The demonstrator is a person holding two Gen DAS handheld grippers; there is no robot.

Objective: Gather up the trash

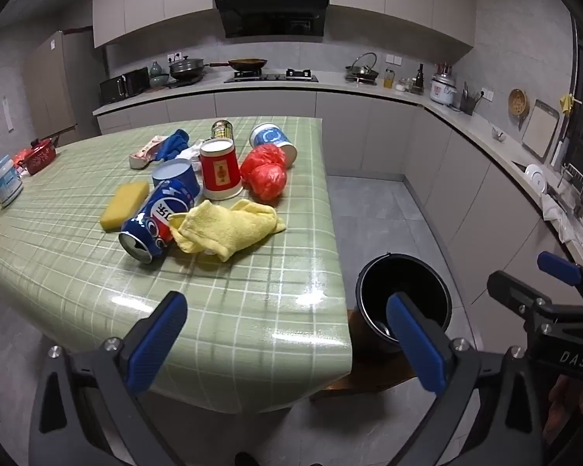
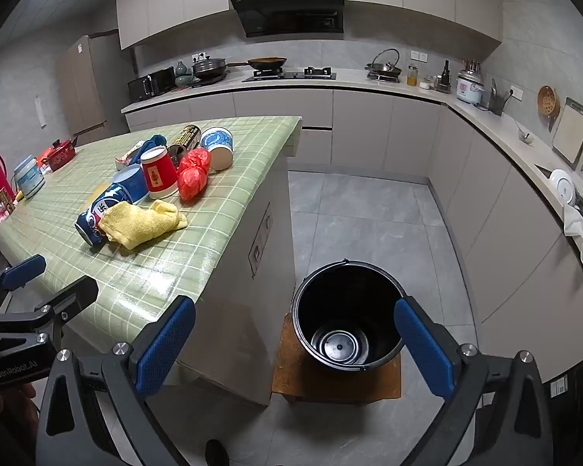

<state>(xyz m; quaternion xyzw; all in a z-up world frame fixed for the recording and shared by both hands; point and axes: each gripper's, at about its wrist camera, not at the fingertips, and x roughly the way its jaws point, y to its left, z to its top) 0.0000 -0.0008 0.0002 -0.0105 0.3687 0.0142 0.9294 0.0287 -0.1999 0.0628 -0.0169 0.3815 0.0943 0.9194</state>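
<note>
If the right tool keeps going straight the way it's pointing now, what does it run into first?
Most likely the black bucket on the wooden stool beside the table. The open right tool points down towards the bucket's mouth with nothing visible between them, though depth is hard to judge here.

Trash heap [image 1: 213, 182] on table w/ cans, cups – black bucket [image 2: 346, 310] empty

"DAS" stands on the right gripper [image 1: 563, 306] body, seen from the left wrist; "GenRobot.AI" stands on the left gripper [image 2: 39, 291] body, seen from the right wrist; other labels are unreadable.
</note>
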